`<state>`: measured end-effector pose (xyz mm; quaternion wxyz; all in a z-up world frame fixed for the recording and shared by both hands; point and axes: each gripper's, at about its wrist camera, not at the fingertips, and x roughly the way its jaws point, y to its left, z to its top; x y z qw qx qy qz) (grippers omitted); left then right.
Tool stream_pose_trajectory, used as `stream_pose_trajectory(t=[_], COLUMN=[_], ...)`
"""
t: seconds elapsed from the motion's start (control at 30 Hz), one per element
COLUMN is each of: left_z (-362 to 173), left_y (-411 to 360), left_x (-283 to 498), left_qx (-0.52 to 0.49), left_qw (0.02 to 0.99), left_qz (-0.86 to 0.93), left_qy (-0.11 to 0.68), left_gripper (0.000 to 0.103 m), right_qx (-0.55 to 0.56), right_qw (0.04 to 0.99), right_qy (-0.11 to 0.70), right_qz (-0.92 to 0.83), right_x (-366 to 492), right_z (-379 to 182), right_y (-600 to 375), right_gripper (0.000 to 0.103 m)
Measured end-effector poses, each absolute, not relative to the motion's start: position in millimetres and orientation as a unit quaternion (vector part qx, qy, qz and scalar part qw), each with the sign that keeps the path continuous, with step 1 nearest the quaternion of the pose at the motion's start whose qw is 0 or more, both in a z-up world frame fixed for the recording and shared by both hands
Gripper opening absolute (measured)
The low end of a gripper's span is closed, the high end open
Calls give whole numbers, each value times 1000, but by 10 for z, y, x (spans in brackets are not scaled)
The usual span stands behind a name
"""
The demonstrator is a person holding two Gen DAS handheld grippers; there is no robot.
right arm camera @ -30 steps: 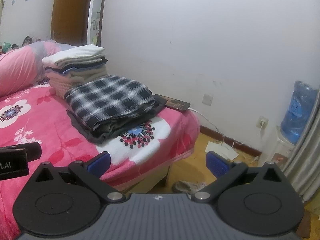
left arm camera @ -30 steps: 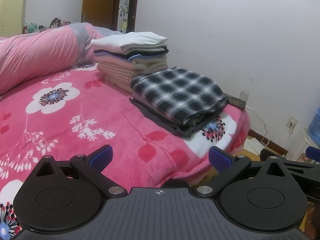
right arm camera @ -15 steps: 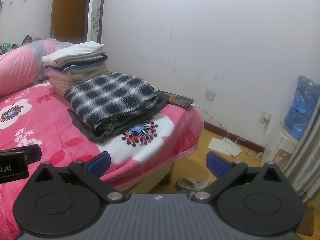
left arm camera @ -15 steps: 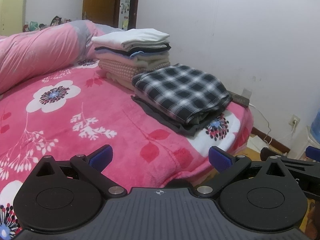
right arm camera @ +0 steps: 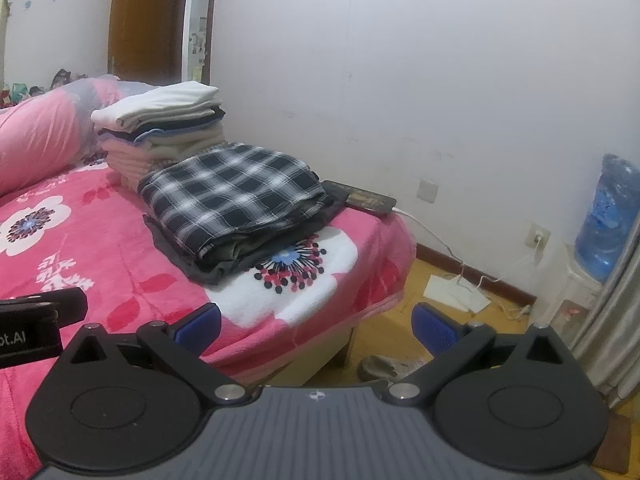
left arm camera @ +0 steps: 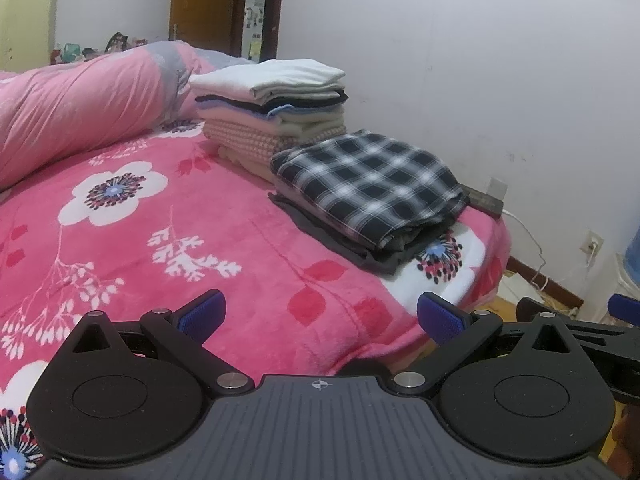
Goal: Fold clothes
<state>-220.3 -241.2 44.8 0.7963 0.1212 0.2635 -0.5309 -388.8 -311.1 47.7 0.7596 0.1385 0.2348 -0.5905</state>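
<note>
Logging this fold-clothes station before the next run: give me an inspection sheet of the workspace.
Surface: pink floral blanket on the bed.
Job's things: plaid garment folded atop a dark pile; taller folded stack behind it.
Clutter: dark flat device at the bed corner; rolled pink quilt.
Grippers: left claw and right claw open, holding nothing.
Cables: white cable from device towards the wall socket.
Surroundings: water bottle, white wall, wooden door.

Soft, even indoor light fills both views, cool-toned, with only faint shadows under the folded plaid garment. No glare. Fisheye bending curves the white wall and darkens the corners; focus is fairly sharp throughout.
</note>
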Motion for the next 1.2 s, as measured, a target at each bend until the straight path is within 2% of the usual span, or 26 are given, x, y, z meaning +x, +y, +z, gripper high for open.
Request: stream_pose_trajectory(t=[1.2], left_z=[460], left_y=[-2326], left_x=[-2157], left_qx=[112], left_qw=[795], left_qz=[-532], left_qy=[268], left_gripper=[103], right_qx=[130], right_qw=[761], right_qy=[236], right_qz=[-590], right_x=[-3815], right_z=[511], right_y=[-3033], right_gripper=[103])
